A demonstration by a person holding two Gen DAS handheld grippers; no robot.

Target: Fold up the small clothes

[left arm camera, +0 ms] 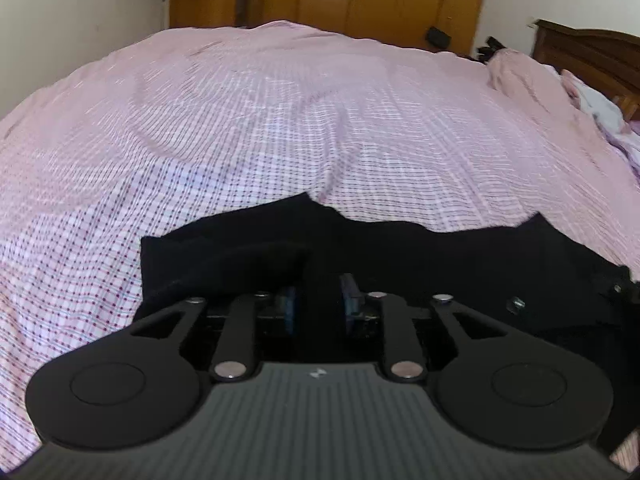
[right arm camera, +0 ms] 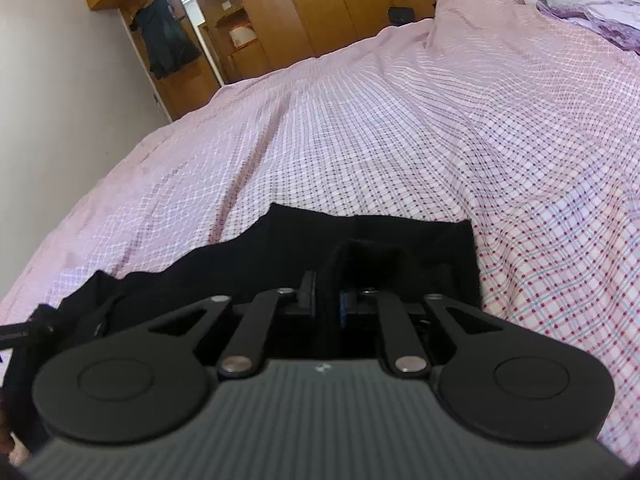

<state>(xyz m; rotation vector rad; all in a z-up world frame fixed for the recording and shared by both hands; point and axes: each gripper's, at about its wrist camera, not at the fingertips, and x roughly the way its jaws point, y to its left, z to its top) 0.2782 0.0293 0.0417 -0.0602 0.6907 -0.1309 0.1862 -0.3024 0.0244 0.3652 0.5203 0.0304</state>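
Note:
A black garment (left arm camera: pixel 400 248) lies spread on the pink checked bedsheet (left arm camera: pixel 280 120), just in front of both grippers. My left gripper (left arm camera: pixel 318 300) is shut on a fold of the black cloth near its left end. In the right wrist view the same black garment (right arm camera: pixel 312 236) stretches to the left, and my right gripper (right arm camera: pixel 326 300) is shut on a bunched edge of it near its right end. The fingertips are mostly hidden by the dark cloth.
The sheet (right arm camera: pixel 400 120) covers a wide bed. A heap of pink and lilac clothes (left arm camera: pixel 560 92) lies at the far right by the dark headboard (left arm camera: pixel 592 52). Wooden wardrobes (right arm camera: pixel 320 8) stand beyond the bed's far edge.

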